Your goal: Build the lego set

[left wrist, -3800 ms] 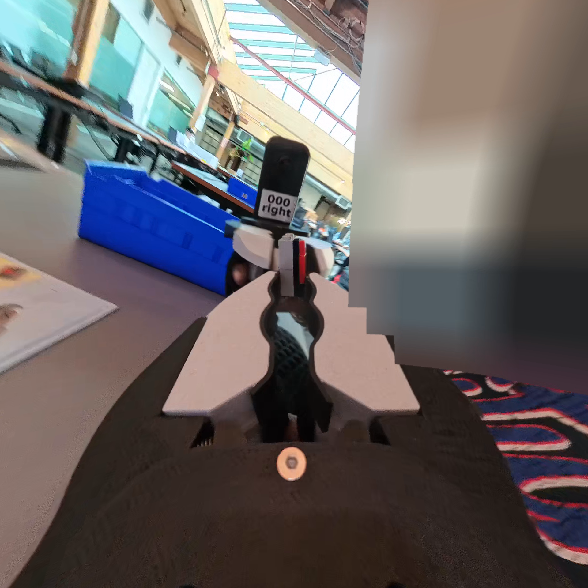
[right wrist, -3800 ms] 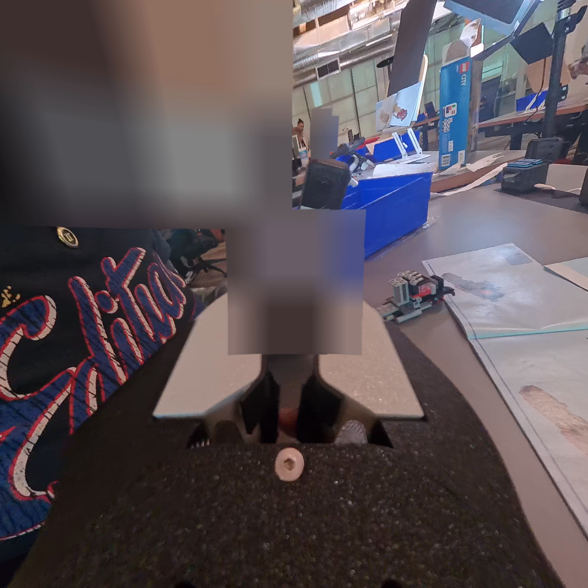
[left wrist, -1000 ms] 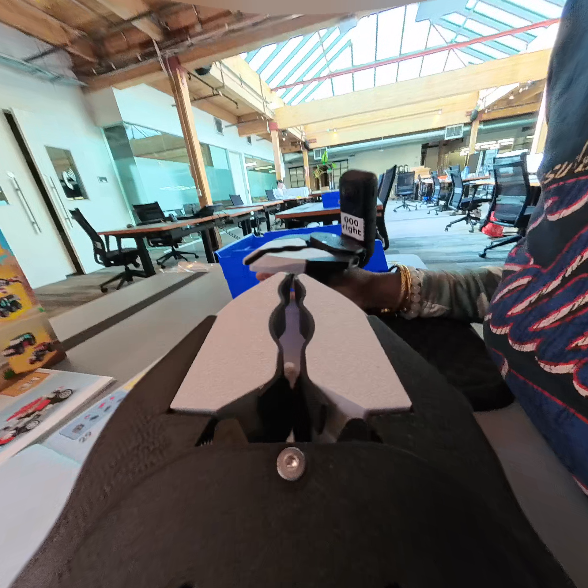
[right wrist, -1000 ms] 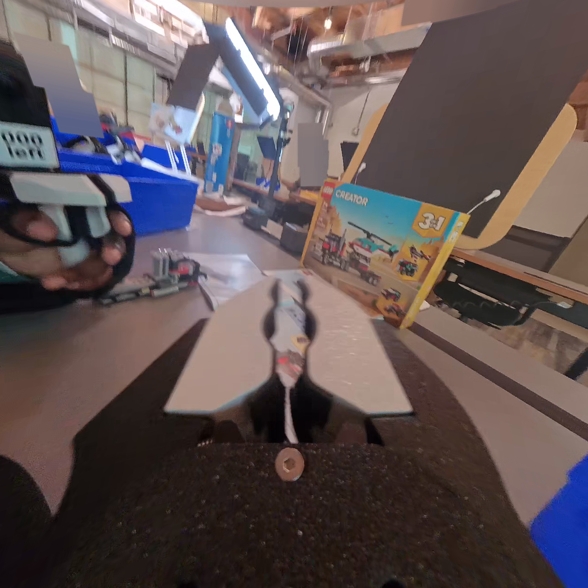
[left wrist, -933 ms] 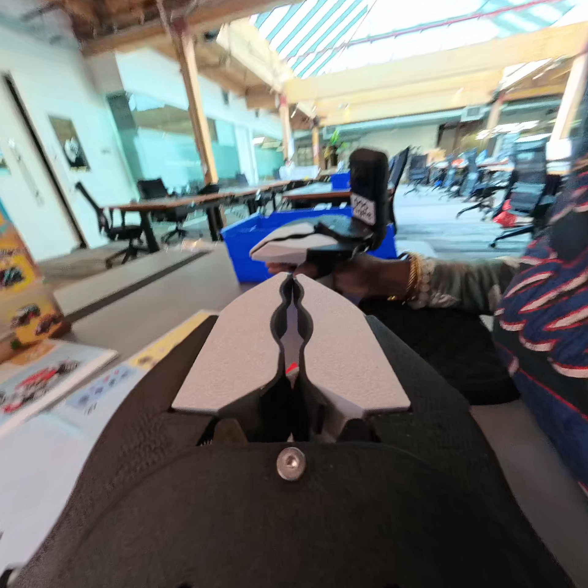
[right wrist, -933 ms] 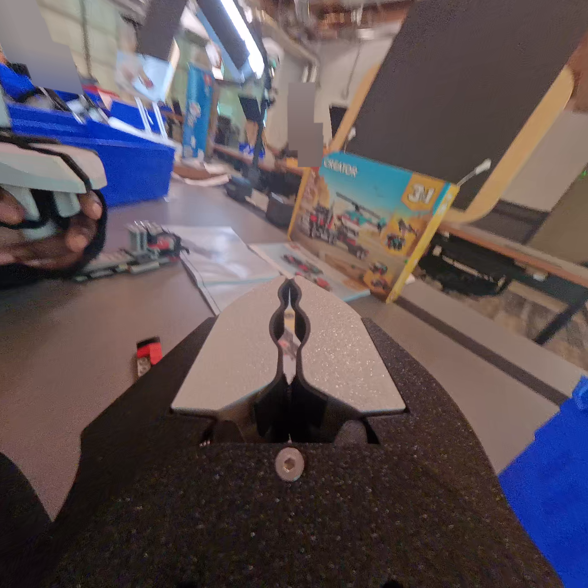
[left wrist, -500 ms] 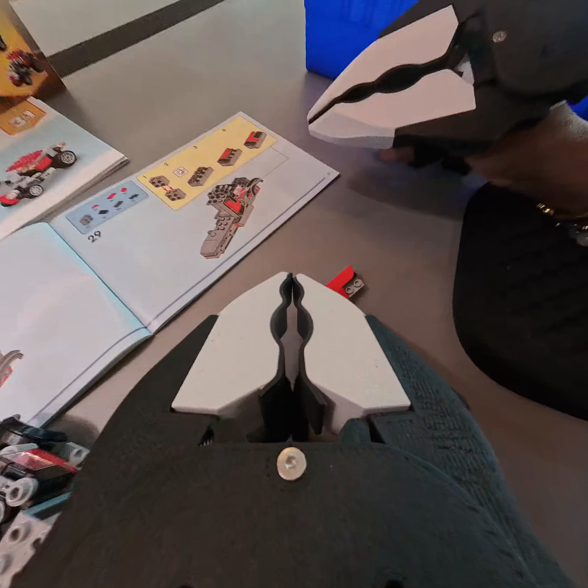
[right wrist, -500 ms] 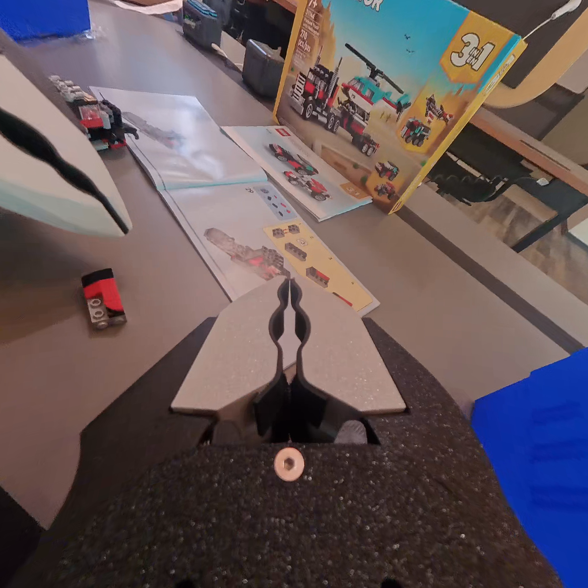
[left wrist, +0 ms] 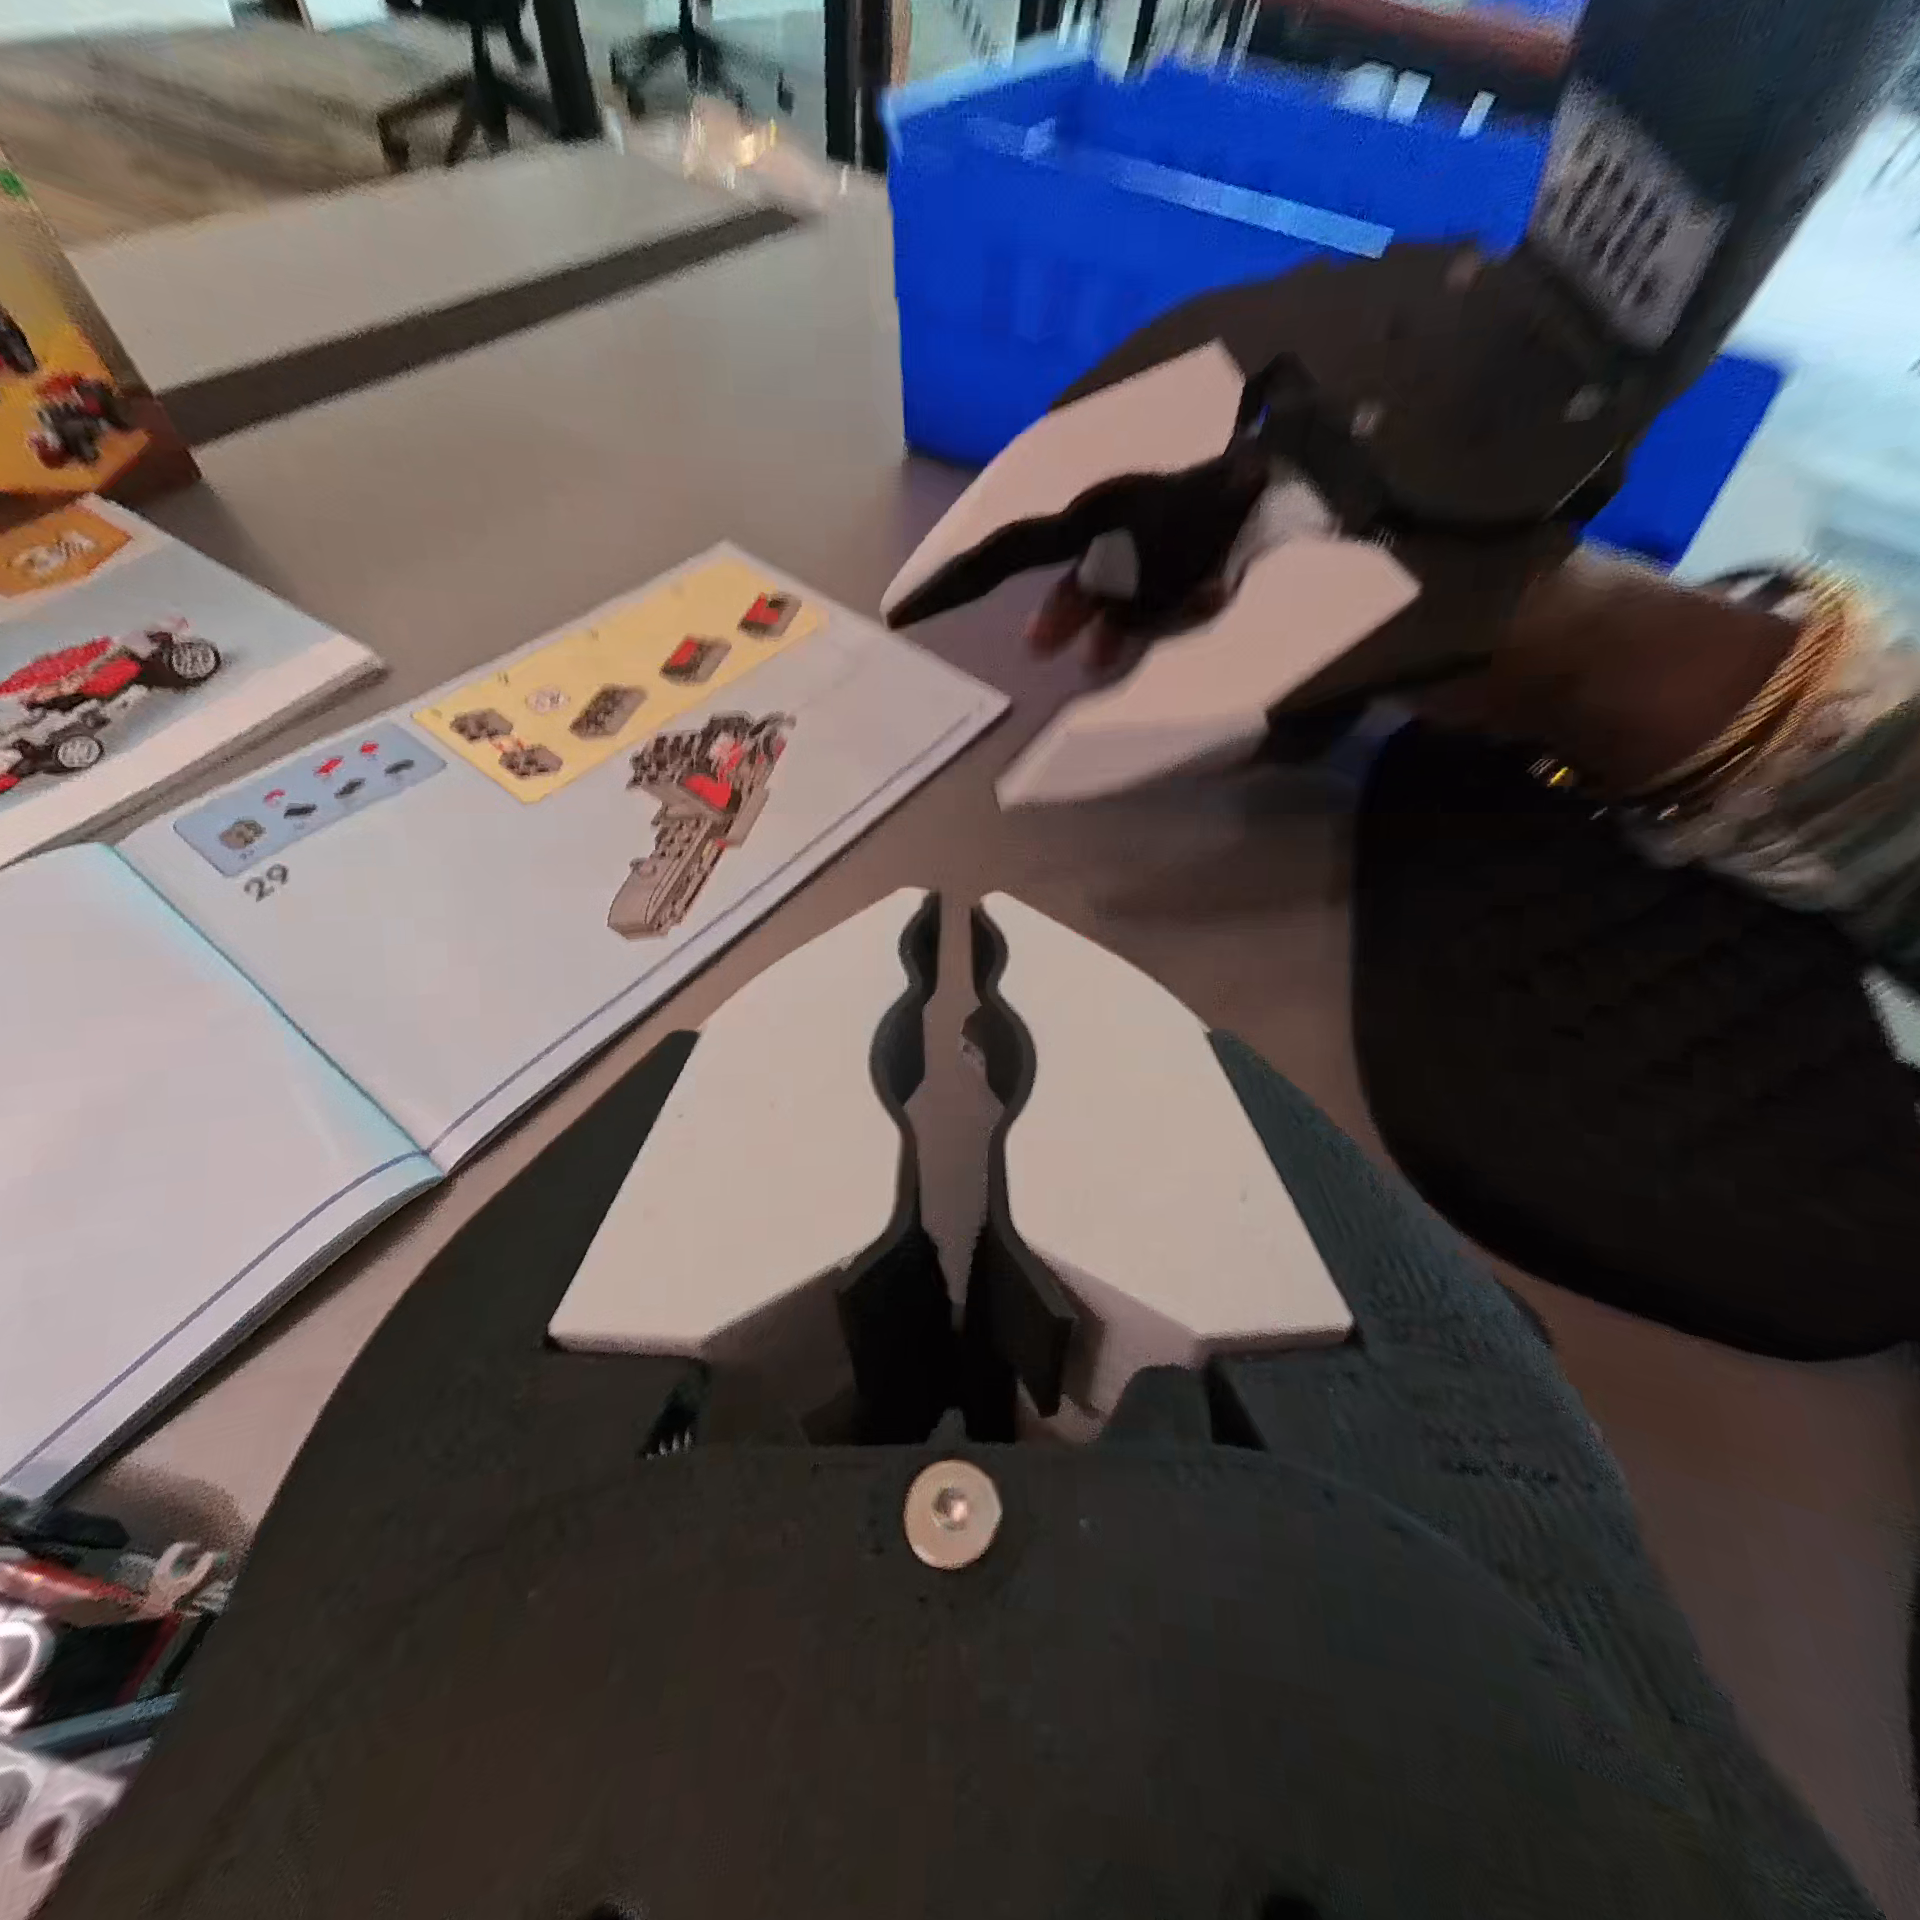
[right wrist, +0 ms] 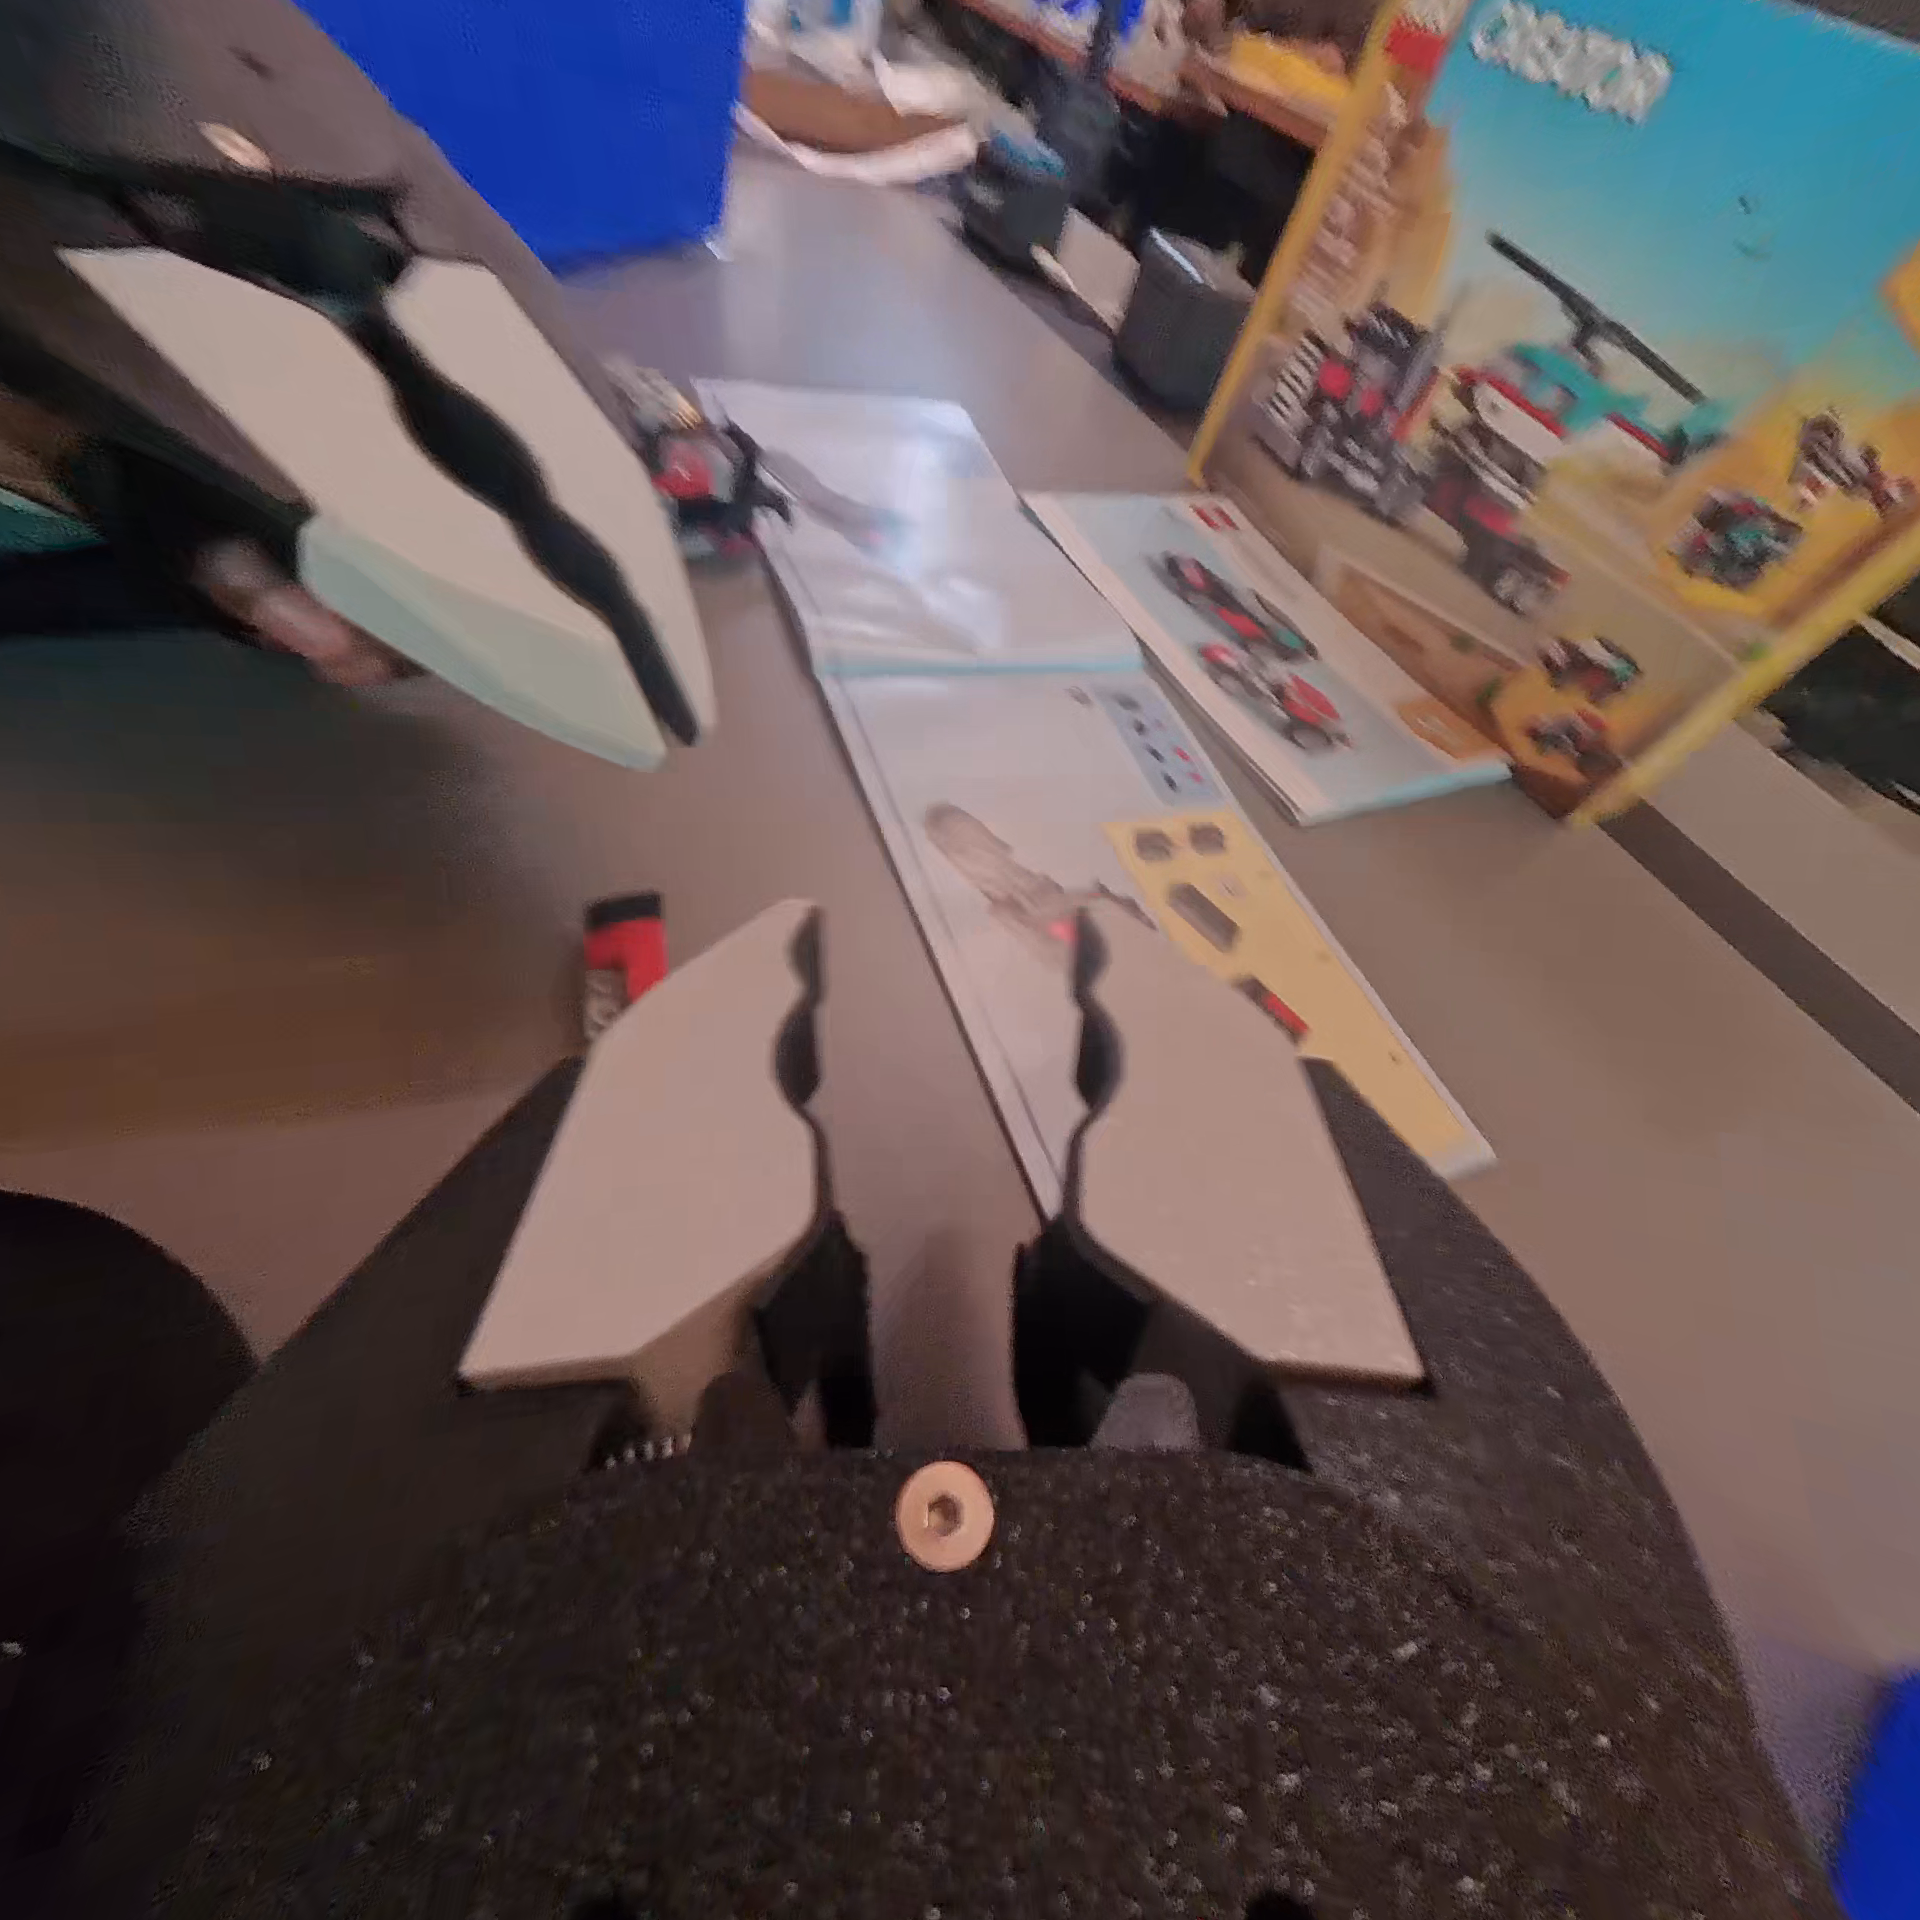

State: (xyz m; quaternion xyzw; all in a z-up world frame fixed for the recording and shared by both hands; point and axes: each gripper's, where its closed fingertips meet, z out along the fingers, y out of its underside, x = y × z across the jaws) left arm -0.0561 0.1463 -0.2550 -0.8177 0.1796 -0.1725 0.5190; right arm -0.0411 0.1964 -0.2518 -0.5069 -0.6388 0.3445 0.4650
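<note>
The small red-and-black lego piece with a grey studded end (right wrist: 621,961) lay flat on the grey desk (right wrist: 312,935), just beyond the left fingertip of the right hand-held gripper (right wrist: 940,925) and touching neither gripper. A partly built lego assembly of grey, black and red bricks (right wrist: 698,457) stood farther off at the far end of the open instruction booklet (right wrist: 1049,831), just beside its edge; in the left wrist view its near corner (left wrist: 73,1621) showed at the bottom left. Both views were motion-blurred, so finer detail of the pieces could not be made out.

The right hand-held gripper was released, its white fingers spread wide with bare desk and the booklet edge between them, holding nothing. The left hand-held gripper (left wrist: 956,909) had its fingers drawn almost together with only a narrow slit between; nothing could be seen grasped in it. In the right wrist view it hung above the desk at far left (right wrist: 665,717), tips angled down toward the red piece.

A second, closed booklet (right wrist: 1247,644) lay beside the open one, to its right. The colourful cardboard set box (right wrist: 1621,395) stood upright at the far right. A blue plastic bin (left wrist: 1143,239) sat on the desk beyond the booklet; its contents could not be seen.
</note>
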